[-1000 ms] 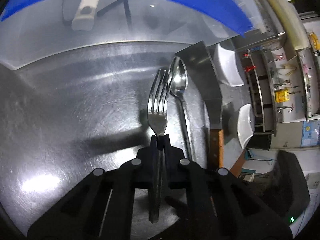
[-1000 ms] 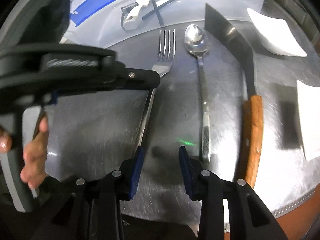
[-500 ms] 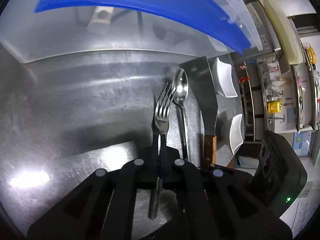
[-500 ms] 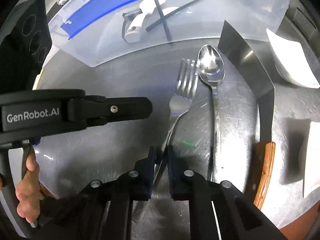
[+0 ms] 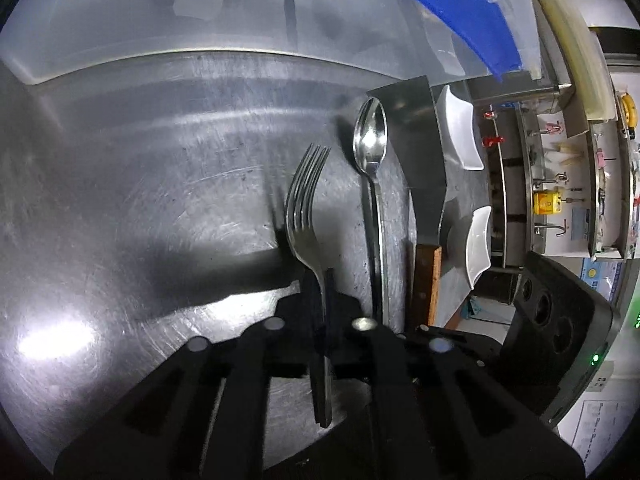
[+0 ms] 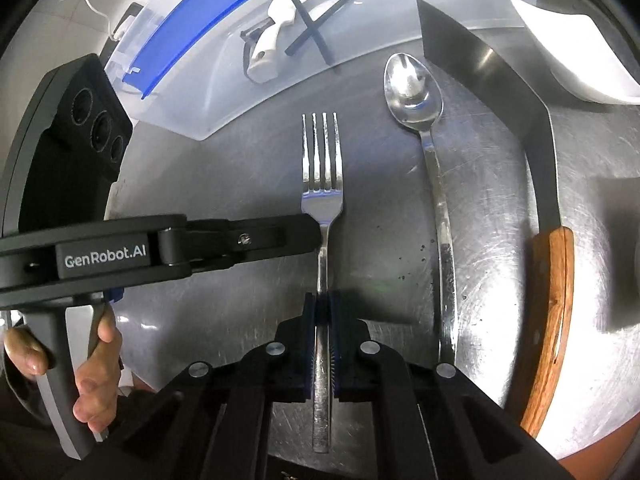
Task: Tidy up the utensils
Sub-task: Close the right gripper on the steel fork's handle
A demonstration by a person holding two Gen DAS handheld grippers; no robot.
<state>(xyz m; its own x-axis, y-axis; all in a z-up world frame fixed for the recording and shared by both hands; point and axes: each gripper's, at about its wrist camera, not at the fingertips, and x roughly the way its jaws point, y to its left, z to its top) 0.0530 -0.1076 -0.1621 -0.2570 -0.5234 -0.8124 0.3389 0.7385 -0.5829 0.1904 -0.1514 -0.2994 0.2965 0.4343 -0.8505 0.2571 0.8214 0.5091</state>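
Note:
A steel fork (image 6: 322,168) lies over the steel table, tines toward the clear bin. My right gripper (image 6: 323,300) is shut on the fork's handle. My left gripper (image 5: 319,276) is shut on the fork's neck (image 5: 304,196), and its finger (image 6: 256,236) reaches in from the left in the right wrist view. A spoon (image 6: 416,92) lies to the right of the fork and also shows in the left wrist view (image 5: 370,140). A cleaver with a wooden handle (image 6: 548,280) lies right of the spoon.
A clear plastic bin with a blue rim (image 6: 188,28) stands at the back; it holds a white-handled peeler (image 6: 272,44) and black chopsticks (image 6: 316,28). White dishes (image 6: 576,52) sit at the right. The table edge (image 6: 580,448) is near right.
My right gripper went from open beside the fork to shut on its handle. The fork has been straightened, tines pointing at the bin. My left gripper stays shut on it.

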